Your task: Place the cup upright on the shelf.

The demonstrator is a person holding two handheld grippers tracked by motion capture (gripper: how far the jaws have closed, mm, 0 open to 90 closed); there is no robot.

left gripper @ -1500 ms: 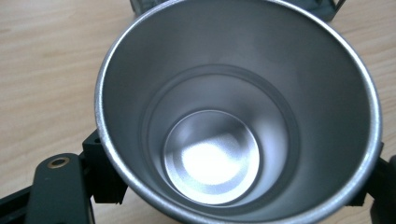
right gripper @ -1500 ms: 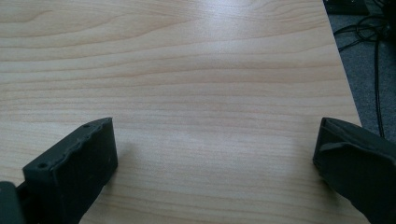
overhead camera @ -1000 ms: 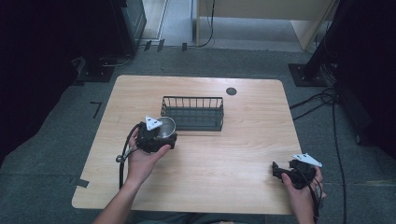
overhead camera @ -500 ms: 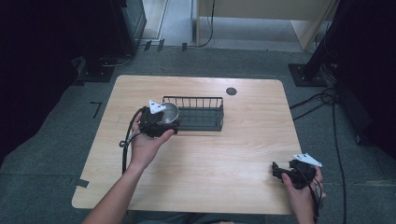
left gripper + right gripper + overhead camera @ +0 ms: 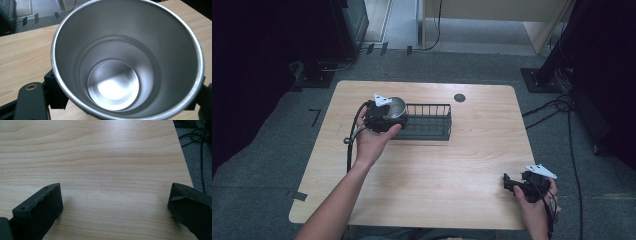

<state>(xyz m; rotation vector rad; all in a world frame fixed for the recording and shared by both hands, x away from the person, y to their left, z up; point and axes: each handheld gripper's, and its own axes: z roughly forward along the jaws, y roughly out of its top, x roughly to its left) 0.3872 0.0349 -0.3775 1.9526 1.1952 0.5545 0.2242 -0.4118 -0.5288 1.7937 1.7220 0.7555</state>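
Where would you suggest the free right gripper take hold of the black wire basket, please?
Probably the top rim wire of the wire basket's right short end, coming down from above. The basket is open-topped with thin bars, so open jaws can straddle that rim. That end faces the right gripper, while the left gripper holds the steel cup at the other end.

Wooden table (image 5: pixel 437 165); grey carpet (image 5: pixel 272 150); floor cables (image 5: pixel 557 107)

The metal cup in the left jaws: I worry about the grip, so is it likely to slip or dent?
The cup looks like smooth, shiny metal, so it could slip between the jaws. Its walls look thin but rigid, so it is probably light and unlikely to dent. It is empty inside, so nothing should spill if it tilts.
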